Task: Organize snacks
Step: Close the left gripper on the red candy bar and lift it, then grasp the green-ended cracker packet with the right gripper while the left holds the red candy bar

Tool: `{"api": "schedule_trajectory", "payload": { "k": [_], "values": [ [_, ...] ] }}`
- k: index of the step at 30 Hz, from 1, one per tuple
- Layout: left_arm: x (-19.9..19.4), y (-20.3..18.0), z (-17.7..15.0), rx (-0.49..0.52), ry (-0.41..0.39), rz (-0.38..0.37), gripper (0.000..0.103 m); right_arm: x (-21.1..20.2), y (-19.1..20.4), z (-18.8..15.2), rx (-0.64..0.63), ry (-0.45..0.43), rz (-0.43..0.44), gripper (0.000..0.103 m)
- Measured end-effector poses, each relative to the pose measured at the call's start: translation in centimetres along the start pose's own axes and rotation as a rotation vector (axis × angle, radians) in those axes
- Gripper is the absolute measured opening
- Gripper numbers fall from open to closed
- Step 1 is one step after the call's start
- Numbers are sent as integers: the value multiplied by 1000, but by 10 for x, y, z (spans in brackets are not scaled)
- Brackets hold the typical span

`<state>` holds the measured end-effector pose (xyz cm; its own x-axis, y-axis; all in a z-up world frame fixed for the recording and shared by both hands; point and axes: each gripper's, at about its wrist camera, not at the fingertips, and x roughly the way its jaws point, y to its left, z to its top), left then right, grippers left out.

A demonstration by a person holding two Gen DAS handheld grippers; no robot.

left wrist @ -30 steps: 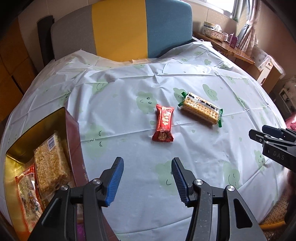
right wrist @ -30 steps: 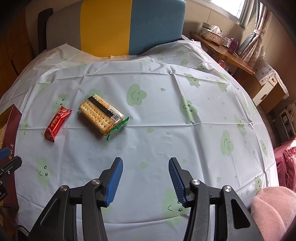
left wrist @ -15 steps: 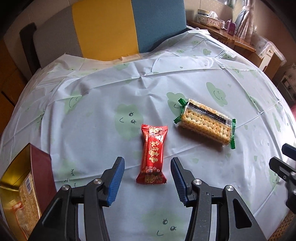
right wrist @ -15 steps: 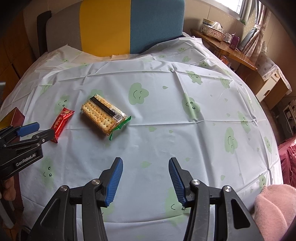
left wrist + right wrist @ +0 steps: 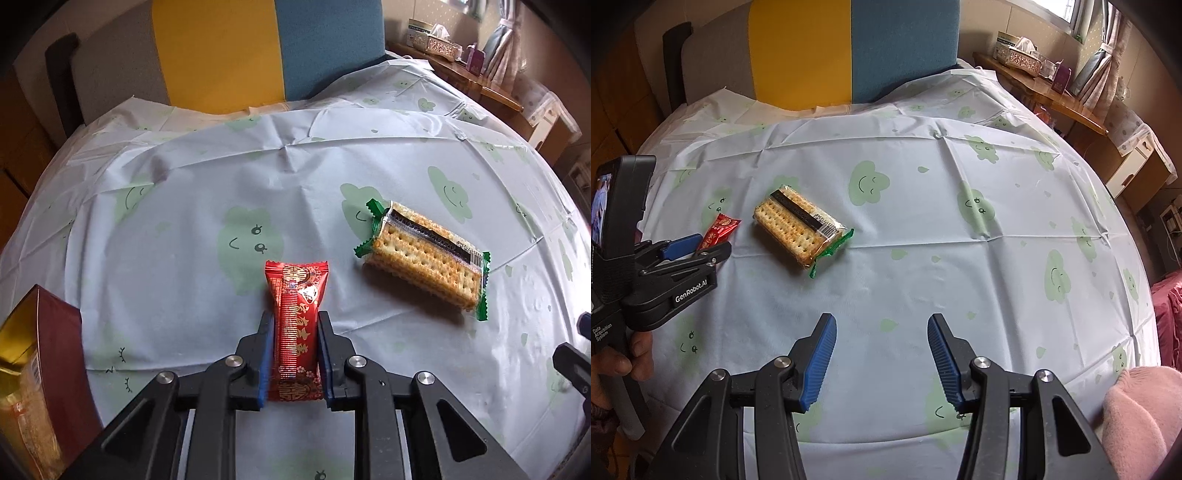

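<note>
Since a second ago, we have brought the left gripper (image 5: 294, 334) forward from beside the red-and-gold box (image 5: 40, 373) to the red snack packet (image 5: 296, 325), and its jaws, then spread wide, are now closing on that packet. The packet sits lengthwise between the two blue pads (image 5: 266, 354), which press its sides; its far end projects past the fingertips, and it lies on the cloud-print cloth (image 5: 184, 206).

The box stands to the left of this gripper, at the near edge of the cloth, with packaged snacks inside. The cracker pack (image 5: 424, 258), with green crimped ends, lies ahead and to the right of the left gripper, apart from the red packet.

We hold the right gripper (image 5: 882, 356) unmoved over the near part of the cloth, jaws spread, nothing between them. From this gripper, the cracker pack (image 5: 799, 229) lies ahead and to the left, and the left gripper (image 5: 701, 247) appears farther left, with the red packet (image 5: 718, 230) at its tips. A pink fabric (image 5: 1137, 417) lies to the right of the right gripper.
</note>
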<state>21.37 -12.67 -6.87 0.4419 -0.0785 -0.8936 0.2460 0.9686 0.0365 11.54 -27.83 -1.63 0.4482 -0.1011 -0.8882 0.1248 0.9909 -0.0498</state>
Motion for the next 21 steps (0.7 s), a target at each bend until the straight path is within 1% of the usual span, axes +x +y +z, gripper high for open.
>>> {"api": "schedule_trajectory", "payload": {
  "k": [2,4,10,15,16,21],
  "values": [
    [-10,1,-6,-7,-30,23,21,0,0,0,2,1,-2,53],
    [-21,2,-16,-16,-42,2,21,0,-2,0,8,1,-5,53],
    [-45,-2,-61,-4,-71,-12,21,2,-5,0,16,8,-15,53],
    [-46,0,-95,-18,-45,-20,22,4,-4,-2,14,16,-21,52],
    [-48,0,-100,-21,-65,-19,22,4,-3,-2,13,17,-18,53],
    [-49,-2,-109,6,-95,-6,22,5,-1,-3,5,18,0,52]
  ]
}}
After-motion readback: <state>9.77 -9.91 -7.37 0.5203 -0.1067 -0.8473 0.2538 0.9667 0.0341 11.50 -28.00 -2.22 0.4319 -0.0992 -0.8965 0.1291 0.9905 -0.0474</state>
